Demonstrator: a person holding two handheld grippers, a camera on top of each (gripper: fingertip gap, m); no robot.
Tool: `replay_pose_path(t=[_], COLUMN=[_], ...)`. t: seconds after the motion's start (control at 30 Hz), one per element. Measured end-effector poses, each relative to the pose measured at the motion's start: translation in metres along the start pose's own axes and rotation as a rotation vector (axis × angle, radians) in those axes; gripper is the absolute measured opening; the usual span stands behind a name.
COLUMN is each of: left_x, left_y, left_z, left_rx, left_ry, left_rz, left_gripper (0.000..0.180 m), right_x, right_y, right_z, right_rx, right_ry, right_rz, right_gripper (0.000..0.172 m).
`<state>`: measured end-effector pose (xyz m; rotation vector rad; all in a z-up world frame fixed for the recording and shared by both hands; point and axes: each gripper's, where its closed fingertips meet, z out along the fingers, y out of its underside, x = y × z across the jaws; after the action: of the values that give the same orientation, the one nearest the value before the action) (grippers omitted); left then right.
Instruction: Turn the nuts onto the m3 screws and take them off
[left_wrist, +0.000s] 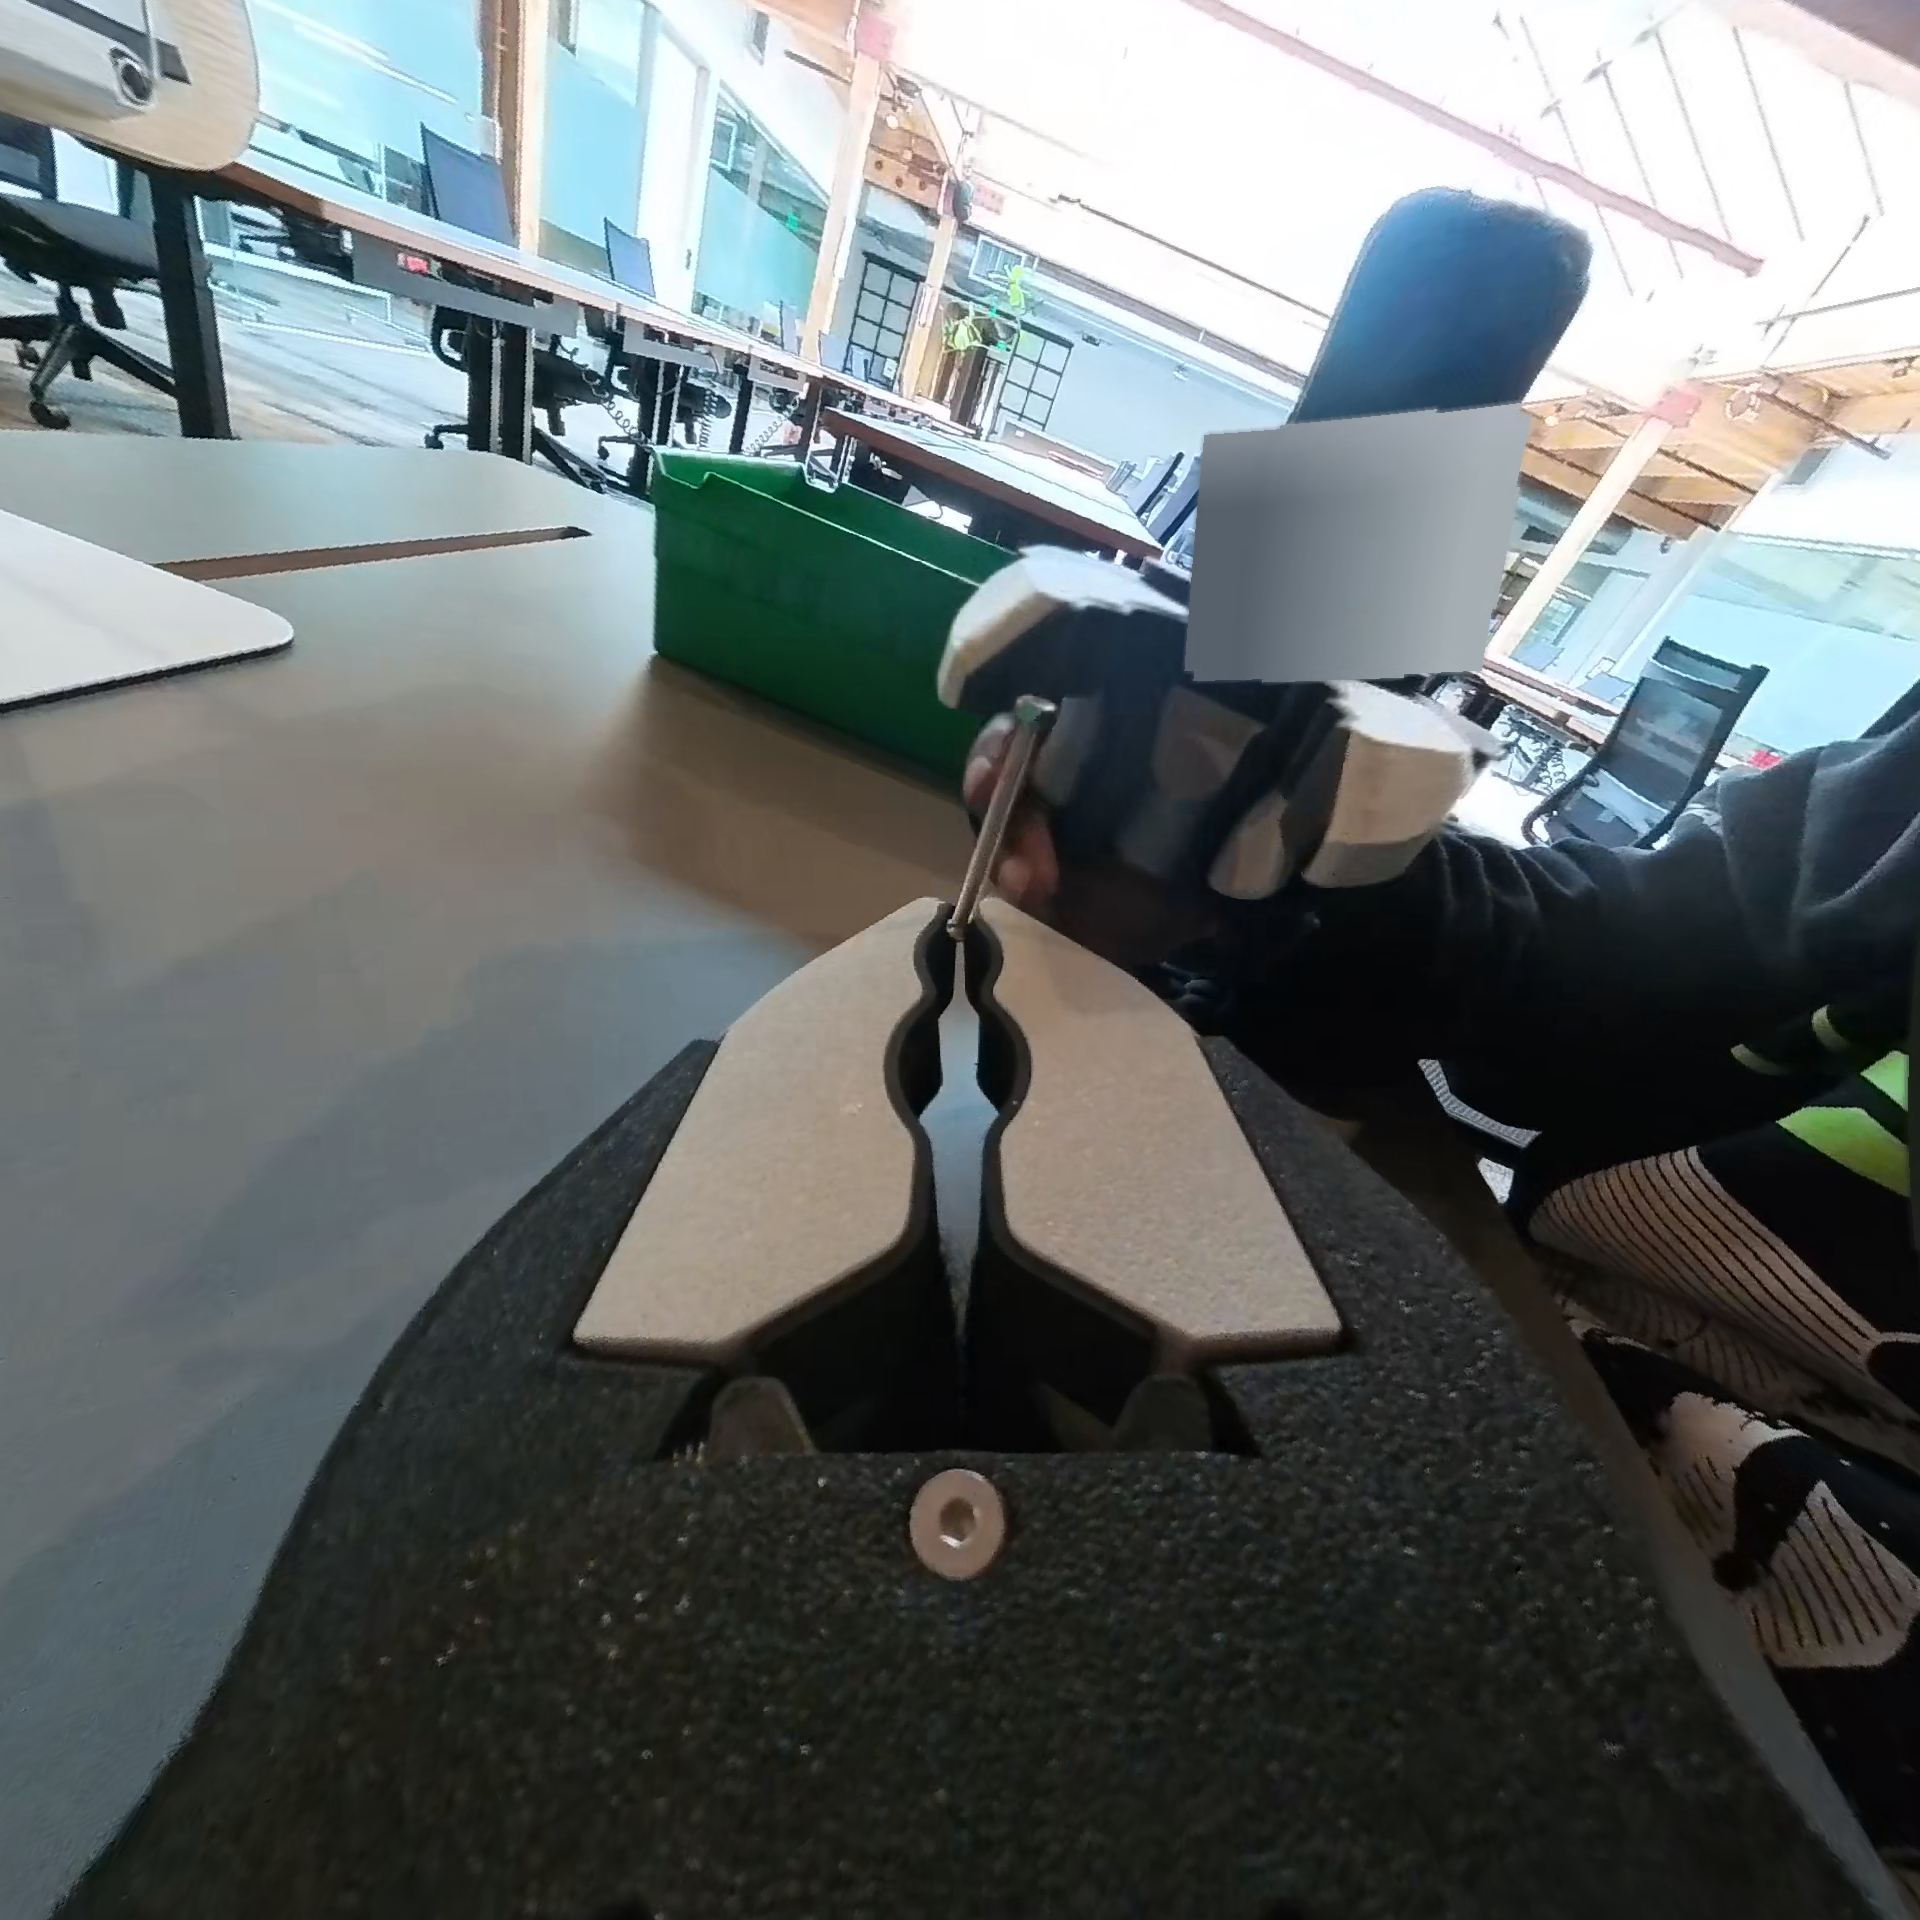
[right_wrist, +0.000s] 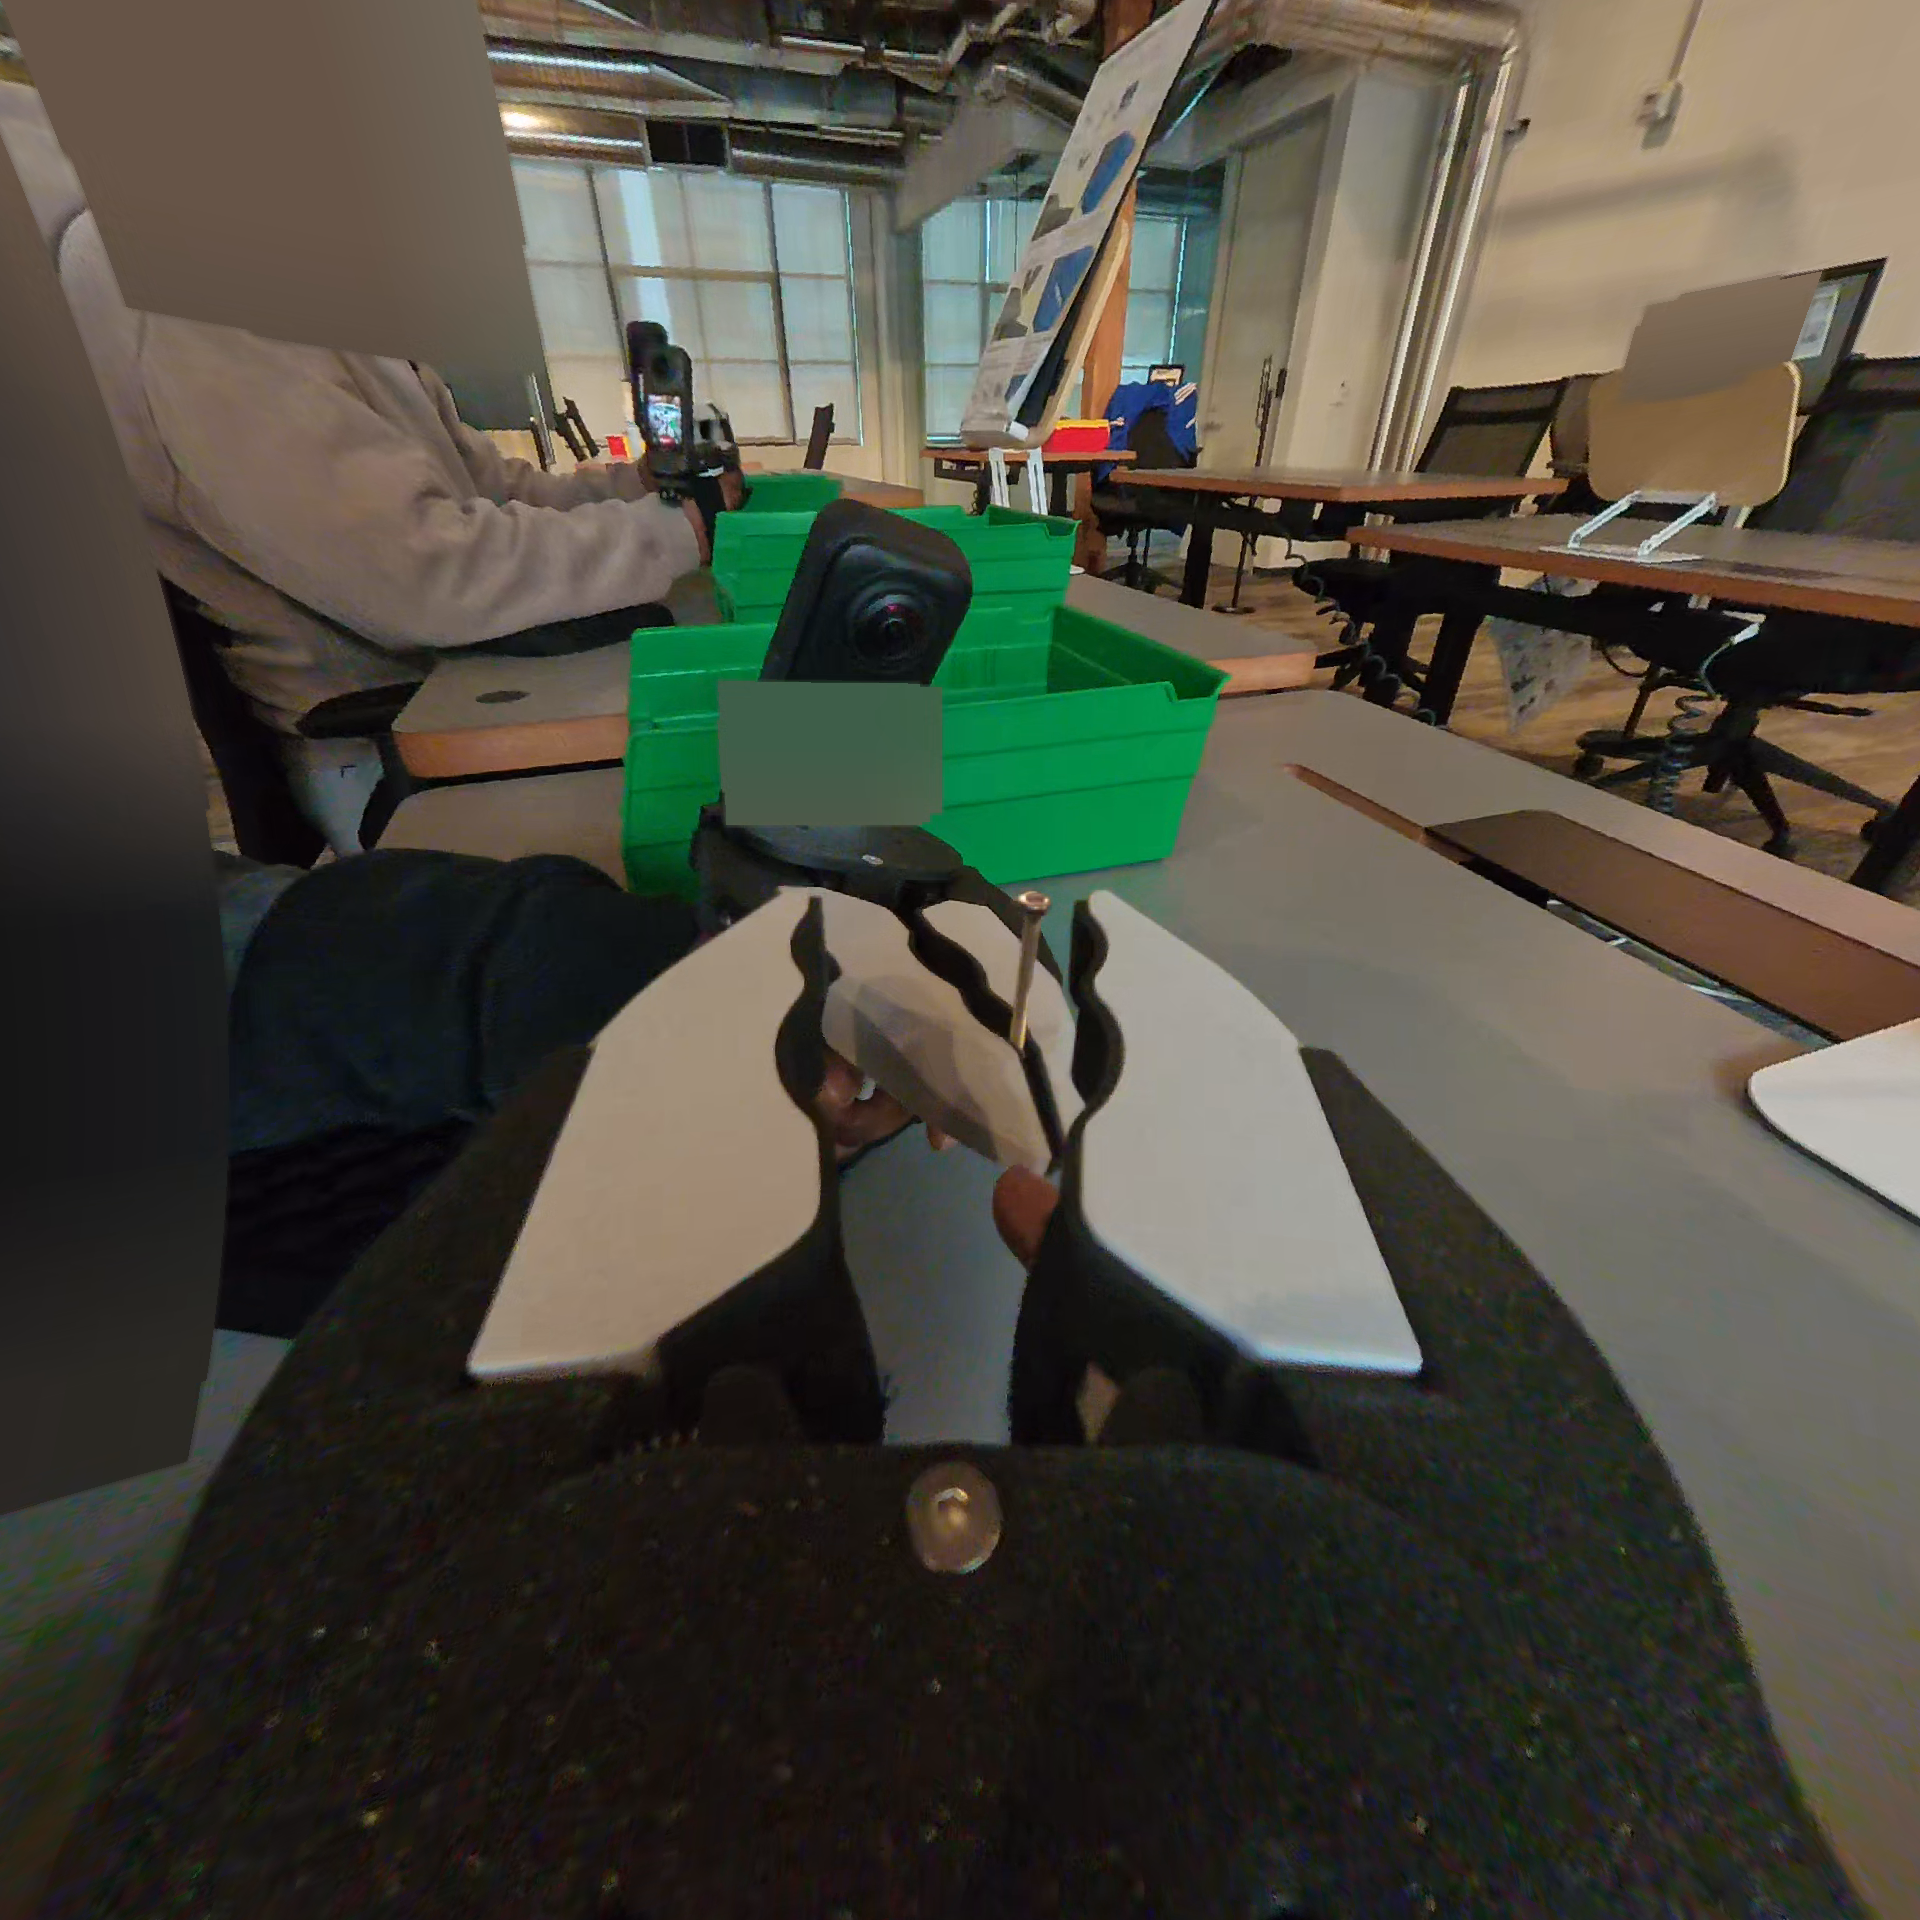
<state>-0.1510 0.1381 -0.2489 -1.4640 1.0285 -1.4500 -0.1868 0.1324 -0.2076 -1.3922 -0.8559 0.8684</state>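
Observation:
My left gripper (left_wrist: 958, 925) is shut on the lower end of a thin, long metal screw (left_wrist: 1000, 821). The screw sticks up and slightly to the right from the fingertips, head on top. In the right wrist view the same screw (right_wrist: 1024, 971) stands upright in the left gripper's fingers (right_wrist: 935, 1029). My right gripper (right_wrist: 951, 914) is open, with one finger on each side of the left gripper's tip and the screw. The screw is close to the right-hand finger (right_wrist: 1174, 1039) with a gap between them. The right gripper (left_wrist: 1164, 769) shows open behind the screw in the left wrist view. I cannot make out a nut.
A green plastic bin (left_wrist: 810, 603) (right_wrist: 1081, 758) stands on the grey table (left_wrist: 416, 883) (right_wrist: 1455, 987) behind the grippers. A white flat pad (left_wrist: 104, 613) (right_wrist: 1849, 1122) lies at the table's side. A person in a light hoodie (right_wrist: 364, 520) sits at the neighbouring desk. My right fingertips sit around 5 cm from my left ones.

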Motion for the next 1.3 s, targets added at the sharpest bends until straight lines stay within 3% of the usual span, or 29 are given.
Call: replay_pose_path(t=[0.17,0.37,0.53,0.73,0.9,1.1,1.3], left_x=[-0.005,-0.004,-0.005,-0.005,-0.006,-0.005,-0.006], left_y=[-0.002,-0.001,-0.002,-0.001,-0.002,-0.001,-0.001], left_z=[-0.002,-0.001,-0.002,-0.002,-0.002,-0.001,-0.002], left_rx=[0.014,0.006,0.011,0.004,0.011,0.003,0.007], left_ry=[-0.025,-0.022,-0.027,-0.026,-0.031,-0.025,-0.031], left_rz=[-0.019,-0.013,-0.016,-0.011,-0.014,-0.007,-0.011], left_gripper=[0.0,0.001,0.0,0.001,0.001,0.001,0.001], right_x=[-0.002,-0.001,-0.002,-0.001,-0.002,0.002,-0.002], right_y=[-0.002,0.0,-0.003,0.002,-0.004,0.0,-0.001], right_z=[-0.006,0.004,-0.004,0.005,-0.004,0.004,0.003], right_rx=[0.017,0.001,0.024,-0.007,0.023,0.005,0.001], right_ry=[0.015,0.017,0.029,0.029,0.037,0.05,0.04], right_rz=[-0.017,-0.03,-0.028,-0.054,-0.028,-0.04,-0.048], right_gripper=[0.032,0.044,0.034,0.046,0.032,0.047,0.04])
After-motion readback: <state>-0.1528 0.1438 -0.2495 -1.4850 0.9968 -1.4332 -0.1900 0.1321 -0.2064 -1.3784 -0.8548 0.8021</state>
